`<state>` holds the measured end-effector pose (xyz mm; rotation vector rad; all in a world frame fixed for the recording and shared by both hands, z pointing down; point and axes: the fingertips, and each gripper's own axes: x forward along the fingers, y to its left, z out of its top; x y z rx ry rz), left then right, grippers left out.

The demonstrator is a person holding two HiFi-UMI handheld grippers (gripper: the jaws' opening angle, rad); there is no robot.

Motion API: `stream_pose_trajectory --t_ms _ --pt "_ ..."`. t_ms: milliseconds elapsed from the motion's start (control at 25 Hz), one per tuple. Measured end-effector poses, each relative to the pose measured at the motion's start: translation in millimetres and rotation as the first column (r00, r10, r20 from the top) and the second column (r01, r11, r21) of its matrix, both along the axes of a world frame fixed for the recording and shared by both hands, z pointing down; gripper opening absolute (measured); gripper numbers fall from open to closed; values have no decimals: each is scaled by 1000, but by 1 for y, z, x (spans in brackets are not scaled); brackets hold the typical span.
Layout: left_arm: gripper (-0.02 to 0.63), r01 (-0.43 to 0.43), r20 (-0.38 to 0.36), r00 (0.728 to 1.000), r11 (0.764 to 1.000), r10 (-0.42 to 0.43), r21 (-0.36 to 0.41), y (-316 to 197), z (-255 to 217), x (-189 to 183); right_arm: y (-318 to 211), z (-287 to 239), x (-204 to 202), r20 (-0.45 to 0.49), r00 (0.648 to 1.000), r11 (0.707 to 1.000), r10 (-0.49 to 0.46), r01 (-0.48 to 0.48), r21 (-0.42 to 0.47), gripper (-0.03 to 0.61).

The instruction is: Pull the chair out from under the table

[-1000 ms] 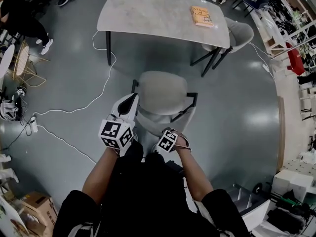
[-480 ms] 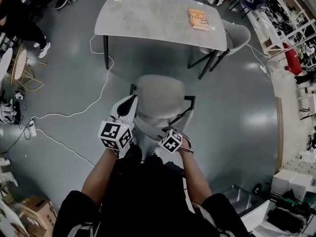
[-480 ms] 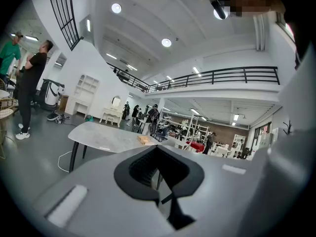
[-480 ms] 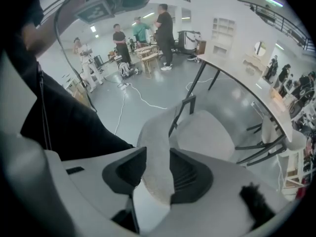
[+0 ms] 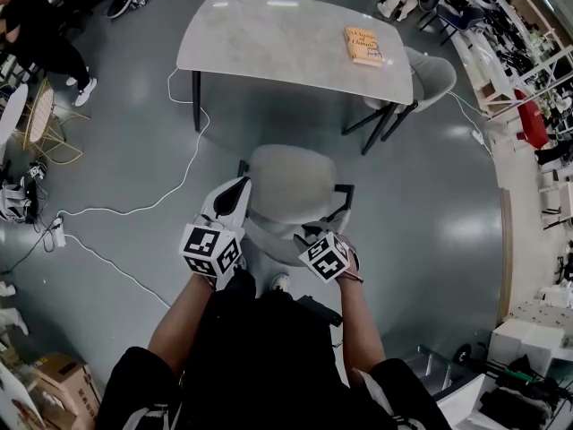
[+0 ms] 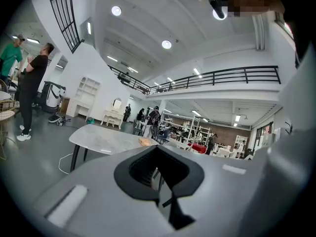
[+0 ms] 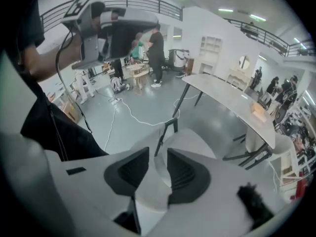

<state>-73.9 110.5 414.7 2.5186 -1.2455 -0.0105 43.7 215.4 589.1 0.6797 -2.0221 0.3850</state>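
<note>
The grey padded chair (image 5: pixel 291 182) stands pulled out on the floor, well apart from the marble-top table (image 5: pixel 269 34), which carries an orange book (image 5: pixel 363 46). My left gripper (image 5: pixel 238 186) hovers by the chair's back left corner. In the left gripper view it (image 6: pixel 158 152) points level at the table (image 6: pixel 106 139), shut and holding nothing. My right gripper (image 5: pixel 312 238) hangs above the chair's back right corner. Its jaws (image 7: pixel 157 157) have just been closing and stand apart. The chair back (image 7: pixel 157 179) shows below the gap, untouched by the pads.
A second grey chair (image 5: pixel 431 63) is tucked at the table's right end. White cables (image 5: pixel 134 206) trail over the floor to the left. A person (image 5: pixel 36 25) and a wicker chair (image 5: pixel 40 115) are at the far left. Cardboard boxes (image 5: pixel 54 374) sit at the lower left, and cluttered shelves (image 5: pixel 528 52) line the right side.
My right gripper has lifted off the chair back and come up and to the right, toward the camera. The left gripper and the chair have stayed where they were.
</note>
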Motion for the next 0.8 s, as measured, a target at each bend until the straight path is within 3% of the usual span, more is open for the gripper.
stream_pose_trajectory --t_ms 160,320,560,680,800 --pt "8 -11 -13 1000 1000 12 20 7 -12 4 -17 -37 5 112 988 990 103 -112 81 113" --pt "8 -19 -11 1000 1000 19 25 13 -18 8 -39 -88 12 260 941 942 215 -269 198 49" --pt "8 -17 -14 1000 999 18 47 15 -29 10 -60 -151 32 413 852 832 322 -463 306 17" --pt "8 -10 -16 1000 998 11 61 17 -37 11 -64 -173 48 472 803 756 362 -550 355 17" --pt "8 -4 -17 1000 997 6 73 21 -43 15 -59 -188 64 547 732 680 406 -642 354 17"
